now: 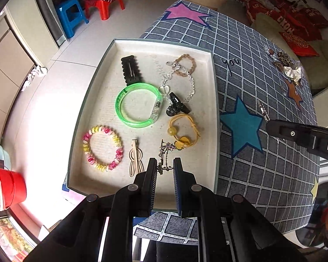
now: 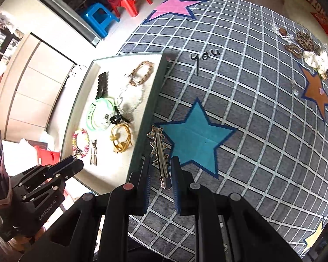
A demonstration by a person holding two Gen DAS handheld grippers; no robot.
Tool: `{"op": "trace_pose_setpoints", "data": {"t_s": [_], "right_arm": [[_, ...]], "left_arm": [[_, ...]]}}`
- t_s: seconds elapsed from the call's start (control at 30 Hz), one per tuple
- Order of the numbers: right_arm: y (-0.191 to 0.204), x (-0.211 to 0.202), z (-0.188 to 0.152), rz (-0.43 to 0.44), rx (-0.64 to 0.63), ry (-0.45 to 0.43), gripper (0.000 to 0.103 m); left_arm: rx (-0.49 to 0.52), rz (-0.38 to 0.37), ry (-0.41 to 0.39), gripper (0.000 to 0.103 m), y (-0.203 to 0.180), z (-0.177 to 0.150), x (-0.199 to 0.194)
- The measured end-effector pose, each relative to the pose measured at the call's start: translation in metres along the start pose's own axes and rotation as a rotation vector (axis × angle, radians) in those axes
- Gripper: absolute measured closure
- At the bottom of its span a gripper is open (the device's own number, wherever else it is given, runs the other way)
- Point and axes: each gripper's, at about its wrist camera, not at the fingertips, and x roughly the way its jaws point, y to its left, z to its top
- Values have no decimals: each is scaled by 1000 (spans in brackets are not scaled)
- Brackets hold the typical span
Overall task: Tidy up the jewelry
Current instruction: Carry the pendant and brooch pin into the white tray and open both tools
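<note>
A white tray [image 1: 102, 100] on the table holds a green bangle [image 1: 122, 107], a coiled pink-and-yellow bracelet [image 1: 85, 144], black clips [image 1: 130, 69], a yellow cord bracelet [image 1: 192, 128], a silver chain [image 1: 191, 80] and a cream hair clip [image 1: 134, 159]. My left gripper [image 1: 165, 168] is open over the tray's near edge, with a small bronze chain [image 1: 164, 152] lying between its fingertips. My right gripper [image 2: 160, 170] stands just right of the tray [image 2: 142, 131] with a silver star hair clip [image 2: 159, 148] between its fingers; the jaws are apart and the grip is unclear.
The table has a grey checked cloth with stars [image 2: 194, 137]. A pile of more jewelry [image 2: 306, 50] lies at the far right. A red bucket [image 1: 8, 187] stands at the left; plastic stools [image 1: 98, 2] stand on the floor beyond.
</note>
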Motion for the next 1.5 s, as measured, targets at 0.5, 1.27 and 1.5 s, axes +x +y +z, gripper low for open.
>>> {"op": "trace_pose_setpoints", "data": {"t_s": [0.5, 1.27, 1.5], "right_arm": [[40, 48, 44, 29, -103, 68, 84], [49, 115, 71, -26, -141, 160, 84], [58, 128, 64, -40, -150, 177, 84]], "left_arm": [[-48, 17, 39, 81, 7, 6, 36], [-16, 90, 75, 81, 0, 8, 79], [-8, 101, 85, 81, -4, 8, 81]]}}
